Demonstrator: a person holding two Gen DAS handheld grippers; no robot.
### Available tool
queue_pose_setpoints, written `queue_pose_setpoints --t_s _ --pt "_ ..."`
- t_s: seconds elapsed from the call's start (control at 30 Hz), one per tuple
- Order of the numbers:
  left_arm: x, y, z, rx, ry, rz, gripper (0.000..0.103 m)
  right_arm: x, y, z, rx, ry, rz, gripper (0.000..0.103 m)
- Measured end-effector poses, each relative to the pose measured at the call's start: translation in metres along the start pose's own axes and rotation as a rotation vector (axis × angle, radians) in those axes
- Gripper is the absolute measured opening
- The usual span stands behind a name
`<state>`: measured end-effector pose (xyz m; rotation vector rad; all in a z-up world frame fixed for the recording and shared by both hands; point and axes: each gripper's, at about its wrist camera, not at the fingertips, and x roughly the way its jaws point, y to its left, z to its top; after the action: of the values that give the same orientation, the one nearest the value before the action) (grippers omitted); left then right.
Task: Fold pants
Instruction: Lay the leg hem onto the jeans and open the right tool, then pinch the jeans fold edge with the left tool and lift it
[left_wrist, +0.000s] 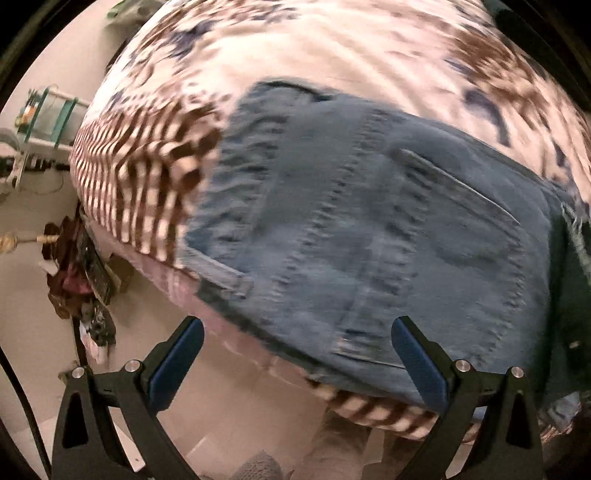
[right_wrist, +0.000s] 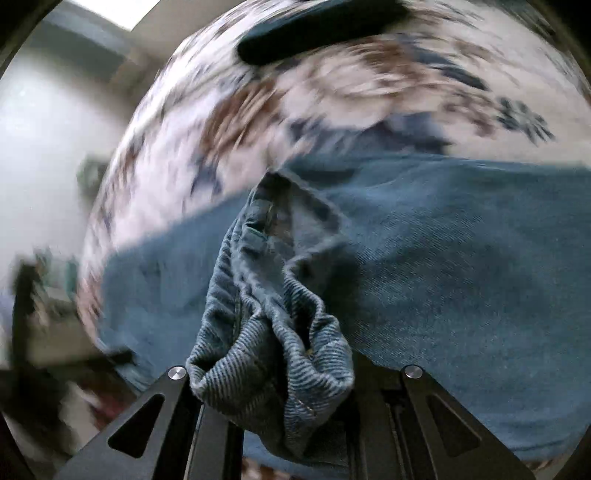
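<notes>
Blue denim pants (left_wrist: 369, 229) lie on a bed with a floral and checked cover (left_wrist: 332, 44), their seat and back pocket facing up near the bed's edge. My left gripper (left_wrist: 297, 345) hangs open above that edge, its blue pads (left_wrist: 177, 365) wide apart with nothing between them. In the right wrist view my right gripper (right_wrist: 271, 373) is shut on a bunched fold of the denim (right_wrist: 273, 332), which hides the fingertips. The rest of the pants (right_wrist: 443, 258) spreads flat across the bed beneath. Both views are blurred by motion.
A dark garment (right_wrist: 317, 29) lies on the bed at the far side. Left of the bed, on a pale floor (left_wrist: 37, 332), are a teal-framed rack (left_wrist: 51, 114) and a dark heap of cloth (left_wrist: 77, 273). A person's leg (left_wrist: 332, 443) shows below the bed edge.
</notes>
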<state>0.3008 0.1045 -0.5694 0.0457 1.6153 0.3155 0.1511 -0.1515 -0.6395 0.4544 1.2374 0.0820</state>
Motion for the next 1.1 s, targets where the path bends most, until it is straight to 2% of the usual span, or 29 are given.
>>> queue_pose_setpoints --t_s 0.07,0.13,0.17,0.2,0.27,0.33,0.47,0.5,0.57,0.6,0.67,0.7,0.73,0.77,0.8,0.83,0.9,1.1 --pt "-0.005 0.000 -0.005 -0.013 -0.002 -0.019 0.103 0.016 0.006 -0.004 -0.053 0.068 -0.035 0.020" --pt "-0.008 -0.004 0.000 -0.014 -0.008 -0.072 0.103 0.014 0.003 -0.001 -0.038 0.142 0.034 0.046" --pt "-0.017 -0.011 -0.001 -0.014 -0.012 -0.105 0.103 0.009 0.000 0.001 -0.020 0.188 0.091 0.076" --pt "-0.018 -0.012 0.003 -0.012 -0.013 -0.131 0.103 0.000 -0.005 0.002 -0.002 0.204 0.124 0.090" --pt "-0.031 -0.033 0.007 0.007 -0.014 -0.228 0.103 -0.032 -0.019 0.005 0.046 0.190 0.189 0.090" --pt "-0.038 -0.053 0.009 0.029 -0.013 -0.298 0.103 -0.064 -0.043 0.007 0.109 0.168 0.184 0.090" --pt "-0.031 -0.103 0.005 0.118 0.035 -0.376 0.103 -0.111 -0.114 0.001 0.274 0.140 -0.026 0.090" --pt "-0.025 -0.112 0.004 0.143 0.050 -0.376 0.103 -0.114 -0.133 0.000 0.324 0.150 -0.076 0.090" --pt "-0.010 -0.147 -0.005 0.216 0.094 -0.356 0.103 -0.120 -0.175 -0.013 0.453 0.164 -0.118 0.090" --pt "-0.004 -0.158 -0.009 0.245 0.099 -0.339 0.099 -0.119 -0.195 -0.021 0.525 0.180 -0.123 0.090" --pt "0.006 -0.175 -0.016 0.307 0.090 -0.321 0.075 -0.113 -0.221 -0.035 0.624 0.207 -0.089 0.090" --pt "0.006 -0.180 -0.020 0.331 0.054 -0.297 0.052 -0.107 -0.230 -0.041 0.667 0.227 -0.068 0.090" --pt "0.001 -0.182 -0.025 0.359 0.012 -0.289 0.036 -0.103 -0.235 -0.045 0.690 0.240 -0.055 0.090" --pt "-0.004 -0.182 -0.027 0.367 -0.014 -0.274 0.030 -0.098 -0.241 -0.050 0.715 0.251 -0.032 0.090" --pt "-0.008 -0.177 -0.029 0.355 -0.027 -0.281 0.011 -0.094 -0.244 -0.055 0.727 0.260 -0.016 0.090" --pt "-0.015 -0.168 -0.030 0.324 -0.019 -0.337 0.010 -0.089 -0.246 -0.059 0.731 0.273 -0.010 0.090" --pt "-0.024 -0.152 -0.034 0.275 0.001 -0.387 0.009 -0.083 -0.243 -0.060 0.731 0.274 0.002 0.089" --pt "-0.020 -0.133 -0.045 0.212 0.041 -0.413 0.009 -0.071 -0.221 -0.049 0.677 0.292 -0.006 0.088"
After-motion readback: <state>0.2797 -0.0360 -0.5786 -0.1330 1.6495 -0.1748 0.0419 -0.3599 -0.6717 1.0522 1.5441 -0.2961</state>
